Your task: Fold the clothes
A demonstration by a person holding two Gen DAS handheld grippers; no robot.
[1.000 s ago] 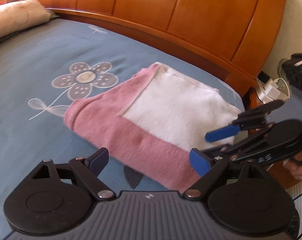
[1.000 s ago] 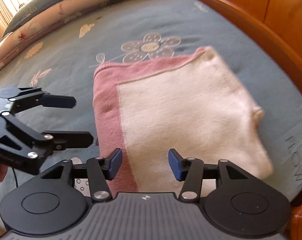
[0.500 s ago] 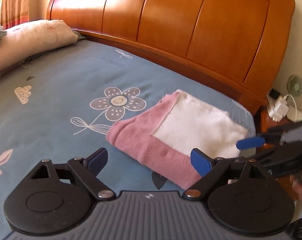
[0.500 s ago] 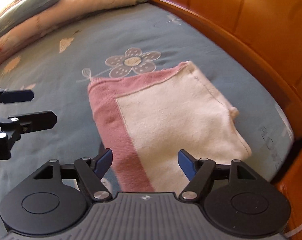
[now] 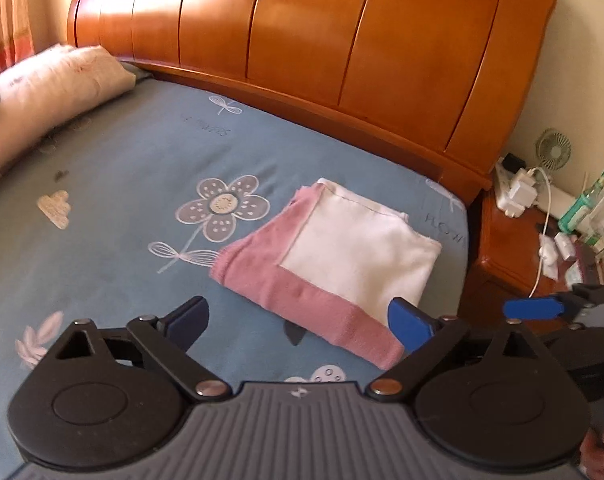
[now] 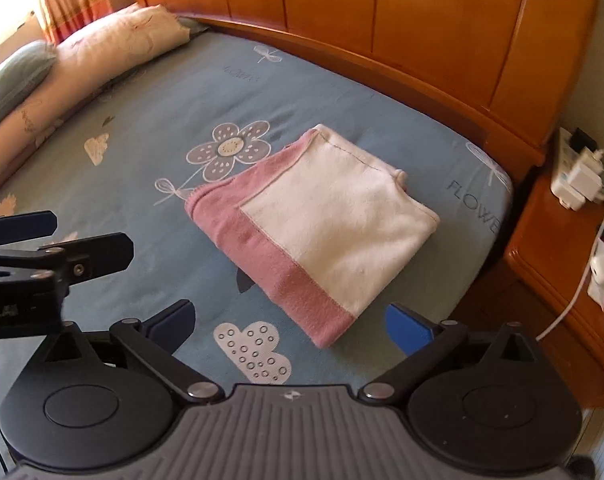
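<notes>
Your left gripper [image 5: 300, 322] and right gripper [image 6: 290, 322] both hung above the bed [image 6: 142, 128] with their jaws spread wide and nothing between them. The folded garment [image 6: 322, 216], pink along two borders and white across the middle, lay flat on the blue flowered sheet near the corner by the headboard [image 6: 382, 12], ahead of both grippers and touched by neither. Your right wrist view showed a second, grey pillow [image 6: 10, 80] behind the cream pillow [image 6: 114, 48], plus your left gripper coming in from the left edge; your left wrist view did not show that grey pillow clearly, but it showed far more of the nightstand [image 5: 514, 248], with a small fan [image 5: 553, 154], bottles and a white cable, and one blue pad of your right gripper at the right edge. The garment's white side sat close to the mattress edge facing the nightstand. Toward the pillows the sheet lay open and flat, giving you wide room on that side.
</notes>
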